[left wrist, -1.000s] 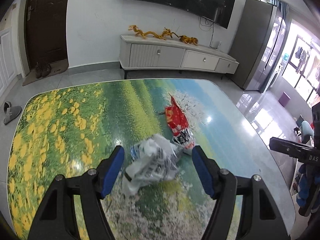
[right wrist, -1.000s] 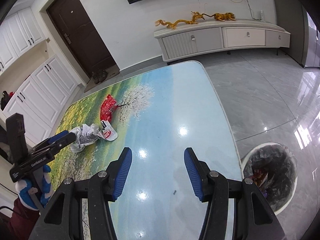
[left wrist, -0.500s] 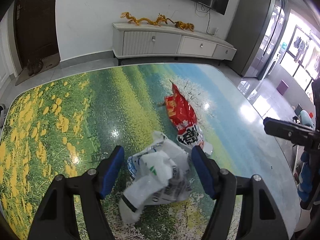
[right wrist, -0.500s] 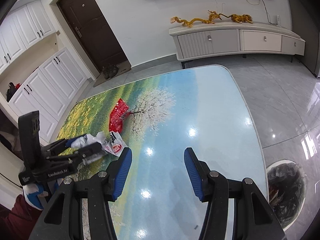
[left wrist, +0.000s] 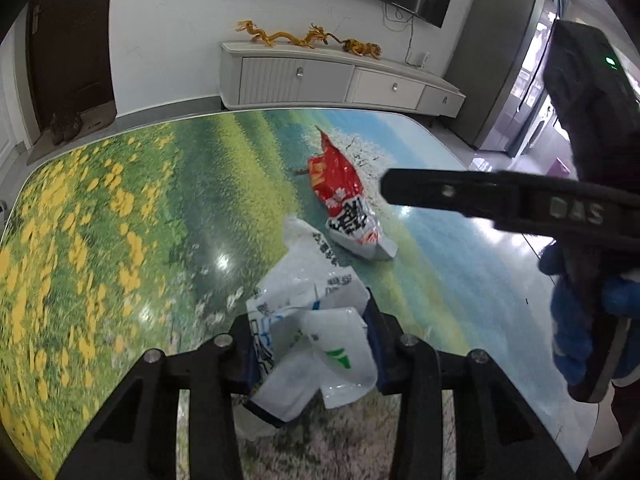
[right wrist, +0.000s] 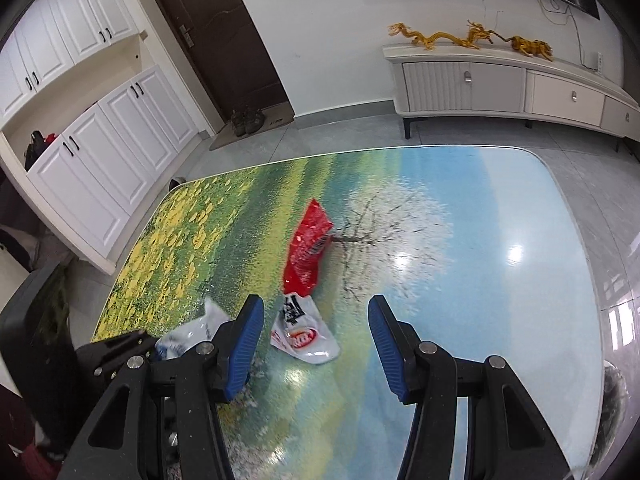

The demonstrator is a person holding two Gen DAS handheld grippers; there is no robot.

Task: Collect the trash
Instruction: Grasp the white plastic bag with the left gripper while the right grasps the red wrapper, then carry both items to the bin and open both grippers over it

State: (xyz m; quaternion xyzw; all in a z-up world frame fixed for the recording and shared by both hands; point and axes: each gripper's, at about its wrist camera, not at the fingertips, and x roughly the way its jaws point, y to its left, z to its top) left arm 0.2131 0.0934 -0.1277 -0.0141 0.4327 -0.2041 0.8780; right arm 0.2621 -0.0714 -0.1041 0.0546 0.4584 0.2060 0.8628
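Observation:
A crumpled white plastic bag lies on the landscape-printed table. My left gripper has its jaws closing, and both blue pads press on the bag's sides. Just beyond lies a red and white snack wrapper, flat on the table. In the right wrist view the same wrapper sits ahead of my right gripper, which is open and holds nothing, its white end between the fingertips. The right gripper hangs above the wrapper in the left wrist view. The left gripper shows at the lower left.
A white TV cabinet with golden dragon figures stands at the far wall. White cupboards and a dark door are to the left. A dark bin shows on the floor off the table's right edge. A blue-gloved hand holds the right gripper.
My left gripper came down around the white bag and its jaws closed onto it. My right gripper swept left across the table and now hangs over the red wrapper.

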